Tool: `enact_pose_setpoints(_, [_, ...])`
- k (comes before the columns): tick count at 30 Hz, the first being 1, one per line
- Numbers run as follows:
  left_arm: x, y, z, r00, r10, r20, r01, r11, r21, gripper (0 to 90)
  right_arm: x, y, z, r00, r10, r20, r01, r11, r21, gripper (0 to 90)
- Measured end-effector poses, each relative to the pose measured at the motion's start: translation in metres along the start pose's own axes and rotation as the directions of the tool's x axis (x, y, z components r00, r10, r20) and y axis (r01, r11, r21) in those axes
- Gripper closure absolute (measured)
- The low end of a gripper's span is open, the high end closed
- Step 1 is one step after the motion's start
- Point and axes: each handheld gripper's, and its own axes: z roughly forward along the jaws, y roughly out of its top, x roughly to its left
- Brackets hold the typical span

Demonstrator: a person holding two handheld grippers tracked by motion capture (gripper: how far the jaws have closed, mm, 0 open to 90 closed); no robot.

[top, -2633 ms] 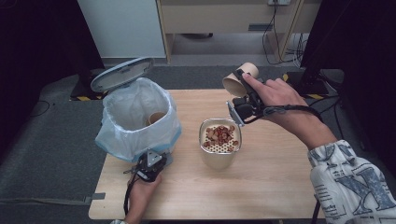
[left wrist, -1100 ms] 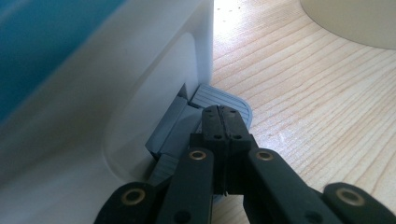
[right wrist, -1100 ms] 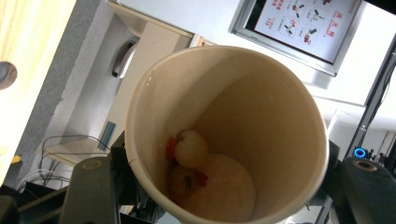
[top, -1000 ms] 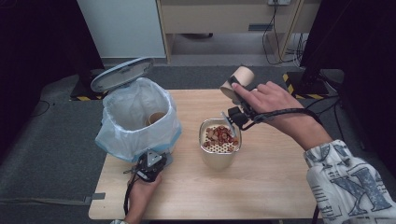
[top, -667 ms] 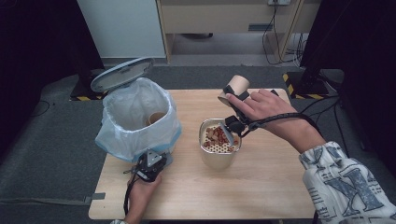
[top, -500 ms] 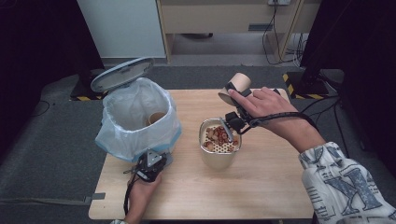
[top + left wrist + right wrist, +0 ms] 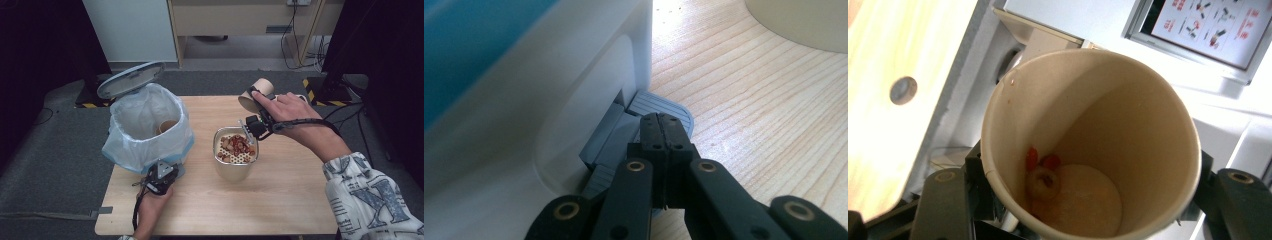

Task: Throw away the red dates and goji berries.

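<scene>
A brown paper cup (image 7: 254,94) is tipped over a cream container (image 7: 235,170) whose perforated insert holds red and tan food scraps (image 7: 235,145). My right gripper (image 7: 256,103) is shut on the cup, one jaw on each side. In the right gripper view the cup (image 7: 1128,115) opens toward the camera between the jaws of the right gripper (image 7: 1092,190), with a ring-shaped piece and red bits (image 7: 1043,175) stuck near its bottom. My left gripper (image 7: 161,171) is shut at the foot of a bag-lined pedal bin (image 7: 125,150). The left gripper (image 7: 663,122) rests its tips on the grey pedal (image 7: 664,106).
The bin's lid (image 7: 131,79) stands up, and another paper cup (image 7: 167,126) lies inside the bag. The wooden table (image 7: 280,200) ends close behind the bin and at the person's side. A cabinet and cables are on the floor beyond.
The right hand has brought the cup a little left and lower, closer over the container. The left hand and the bin's raised lid have not moved.
</scene>
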Motion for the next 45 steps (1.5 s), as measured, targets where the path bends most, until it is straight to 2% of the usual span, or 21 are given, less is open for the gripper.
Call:
enact_pose_setpoints(6, [0.0,0.0,0.0,1.0,-0.001,0.0,0.001,1.0,-0.001,89.6,-0.001,-0.009,0.001,0.9936,0.109,-0.029,-0.109,0.994,0.0,34.1])
enact_pose_setpoints(7, [0.0,0.0,0.0,1.0,-0.001,0.001,0.001,1.0,-0.001,89.6,-0.002,-0.014,0.003,0.9841,0.172,-0.046,-0.172,0.985,-0.01,34.1])
enact_pose_setpoints(16, [0.0,0.0,0.0,1.0,-0.003,0.002,0.003,1.0,-0.001,89.6,0.003,-0.03,0.005,0.9331,0.343,-0.108,-0.348,0.937,-0.027,34.1])
enact_pose_setpoints(19, [0.0,0.0,0.0,1.0,-0.005,0.004,0.005,1.0,-0.003,89.6,0.006,-0.039,0.003,0.8931,0.423,-0.153,-0.433,0.901,-0.038,34.1])
enact_pose_setpoints(21, [0.0,0.0,0.0,1.0,-0.005,0.004,0.005,1.0,-0.003,89.6,0.006,-0.042,0.002,0.8844,0.438,-0.161,-0.449,0.892,-0.041,34.1])
enact_pose_setpoints(22, [0.001,0.0,0.0,1.0,-0.004,0.005,0.004,1.0,0.0,89.6,0.009,-0.049,0.001,0.8529,0.488,-0.186,-0.503,0.863,-0.042,34.1])
enact_pose_setpoints(24, [0.001,0.0,0.0,1.0,-0.004,0.005,0.004,1.0,0.0,89.6,0.011,-0.051,0.001,0.8445,0.501,-0.19,-0.516,0.856,-0.04,34.1])
enact_pose_setpoints(25, [0.0,0.0,0.0,1.0,-0.004,0.004,0.004,1.0,0.0,89.6,0.014,-0.058,0.0,0.823,0.531,-0.203,-0.548,0.836,-0.036,34.2])
enact_pose_setpoints(26, [0.0,0.0,0.0,1.0,-0.004,0.004,0.004,1.0,0.0,89.6,0.014,-0.058,0.0,0.823,0.531,-0.203,-0.548,0.836,-0.036,34.2])
enact_pose_setpoints(27, [0.0,0.0,0.0,1.0,-0.003,0.003,0.003,1.0,0.002,89.6,0.016,-0.064,-0.001,0.8003,0.56,-0.214,-0.58,0.814,-0.036,34.3])
enact_pose_setpoints(33, [0.0,0.0,0.0,1.0,-0.002,0.002,0.002,1.0,0.001,89.6,0.017,-0.079,-0.002,0.734,0.638,-0.233,-0.661,0.749,-0.031,34.4])
enact_pose_setpoints(35, [0.0,0.0,0.0,1.0,-0.003,0.003,0.003,1.0,0.001,89.6,0.016,-0.081,-0.002,0.7254,0.646,-0.238,-0.671,0.741,-0.034,34.4])
enact_pose_setpoints(36, [0.0,0.0,0.0,1.0,-0.004,0.004,0.004,1.0,-0.001,89.6,0.016,-0.085,-0.002,0.7028,0.667,-0.248,-0.695,0.718,-0.037,34.5])
enact_pose_setpoints(37, [0.0,0.0,0.0,1.0,-0.004,0.004,0.004,1.0,-0.001,89.6,0.016,-0.085,-0.002,0.7028,0.667,-0.248,-0.695,0.718,-0.037,34.5])
enact_pose_setpoints(38, [0.0,0.0,0.0,1.0,-0.004,0.004,0.004,1.0,-0.001,89.6,0.016,-0.087,-0.002,0.6898,0.678,-0.254,-0.707,0.706,-0.037,34.5])
enact_pose_setpoints(39, [0.001,0.0,0.0,1.0,-0.003,0.004,0.003,1.0,-0.001,89.6,0.015,-0.091,-0.002,0.6636,0.699,-0.265,-0.732,0.68,-0.039,34.5])
enact_pose_setpoints(40, [0.001,0.0,0.0,1.0,-0.004,0.005,0.004,1.0,-0.002,89.6,0.015,-0.091,-0.002,0.6636,0.699,-0.265,-0.732,0.68,-0.039,34.5])
enact_pose_setpoints(41, [0.001,0.0,0.0,1.0,-0.004,0.005,0.004,1.0,-0.002,89.6,0.015,-0.095,-0.002,0.6387,0.718,-0.276,-0.754,0.656,-0.038,34.5])
enact_pose_setpoints(42, [0.001,0.0,0.0,1.0,-0.004,0.005,0.004,1.0,-0.002,89.6,0.015,-0.095,-0.002,0.6387,0.718,-0.276,-0.754,0.656,-0.038,34.5])
enact_pose_setpoints(43, [0.001,0.0,0.0,1.0,-0.004,0.005,0.004,1.0,-0.002,89.6,0.015,-0.098,-0.001,0.6025,0.741,-0.296,-0.783,0.621,-0.039,34.6])
enact_pose_setpoints(45, [0.001,0.0,0.0,1.0,-0.004,0.005,0.004,1.0,-0.002,89.6,0.016,-0.101,-0.001,0.5799,0.755,-0.305,-0.8,0.598,-0.039,34.5])
